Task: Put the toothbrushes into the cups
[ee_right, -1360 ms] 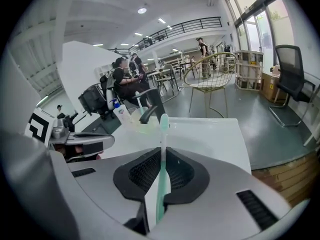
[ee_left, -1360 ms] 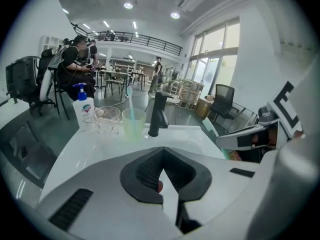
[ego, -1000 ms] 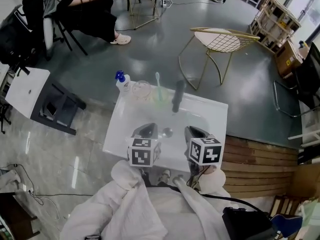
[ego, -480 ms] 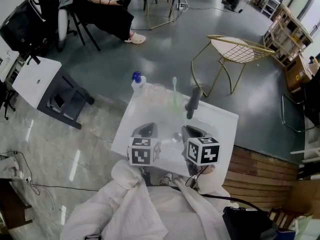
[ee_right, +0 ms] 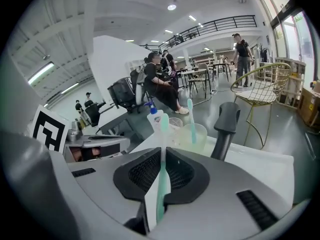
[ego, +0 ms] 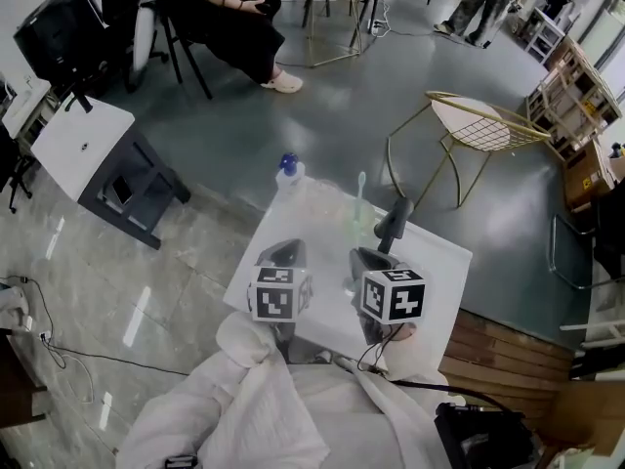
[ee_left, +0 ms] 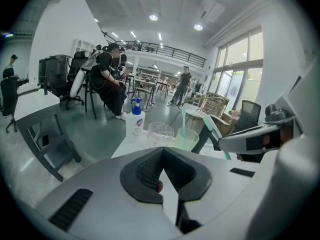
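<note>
My right gripper [ee_right: 160, 204] is shut on a teal toothbrush [ee_right: 161, 184] that stands up between its jaws. Ahead of it on the white table [ego: 430, 281] is a pale green cup [ee_right: 194, 134] holding another teal toothbrush [ee_right: 190, 116], with a clear cup [ee_right: 175, 124] to its left. From above, the green cup [ego: 359, 225] lies just beyond the right gripper [ego: 369, 262]. My left gripper [ego: 285, 254] hovers beside it over the table's near left part. Its jaws [ee_left: 167, 204] are shut with nothing between them. The left gripper view catches the held toothbrush [ee_left: 216, 134] sticking out.
A blue-capped white bottle [ego: 289, 167] stands at the table's far left corner. A black upright post [ego: 395, 223] rises right of the green cup. Beyond the table are a gold wire chair [ego: 483, 130], a seated person [ego: 234, 18] and a white side table [ego: 83, 145].
The view has swung, so the table, cups and black post now sit further right and nearer the right gripper. Both grippers moved together; the toothbrush stays gripped.
</note>
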`<state>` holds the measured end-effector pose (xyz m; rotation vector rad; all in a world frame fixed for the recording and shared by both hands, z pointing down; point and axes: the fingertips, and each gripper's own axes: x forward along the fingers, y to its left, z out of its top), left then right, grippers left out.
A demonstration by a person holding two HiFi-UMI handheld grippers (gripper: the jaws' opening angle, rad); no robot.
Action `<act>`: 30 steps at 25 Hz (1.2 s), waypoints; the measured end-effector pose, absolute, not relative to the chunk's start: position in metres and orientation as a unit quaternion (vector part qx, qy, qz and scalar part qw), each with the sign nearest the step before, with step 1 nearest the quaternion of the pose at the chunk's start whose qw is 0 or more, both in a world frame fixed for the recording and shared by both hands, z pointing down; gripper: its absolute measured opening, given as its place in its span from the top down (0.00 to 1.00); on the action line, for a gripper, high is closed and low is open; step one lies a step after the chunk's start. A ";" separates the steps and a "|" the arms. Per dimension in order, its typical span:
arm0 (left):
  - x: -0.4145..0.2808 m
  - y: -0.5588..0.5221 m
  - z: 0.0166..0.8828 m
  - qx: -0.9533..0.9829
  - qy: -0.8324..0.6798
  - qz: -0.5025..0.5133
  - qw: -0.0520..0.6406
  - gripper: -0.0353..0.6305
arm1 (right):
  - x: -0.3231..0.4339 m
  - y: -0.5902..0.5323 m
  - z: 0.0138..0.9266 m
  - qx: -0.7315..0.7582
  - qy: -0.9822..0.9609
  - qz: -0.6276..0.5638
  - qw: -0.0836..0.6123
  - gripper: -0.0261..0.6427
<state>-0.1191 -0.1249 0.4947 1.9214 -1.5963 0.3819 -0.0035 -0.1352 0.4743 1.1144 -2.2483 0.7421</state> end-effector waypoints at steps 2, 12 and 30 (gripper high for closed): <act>-0.126 -0.131 0.493 0.723 -0.606 0.138 0.302 0.95 | -0.010 -0.142 0.472 0.408 -0.832 0.270 0.261 0.90; -0.154 -0.164 0.487 0.718 -0.614 0.123 0.305 0.95 | -0.031 -0.181 0.457 0.408 -0.836 0.258 0.260 0.90; -0.212 -0.226 0.480 0.727 -0.609 0.137 0.285 0.95 | -0.079 -0.265 0.439 0.427 -0.839 0.271 0.199 0.90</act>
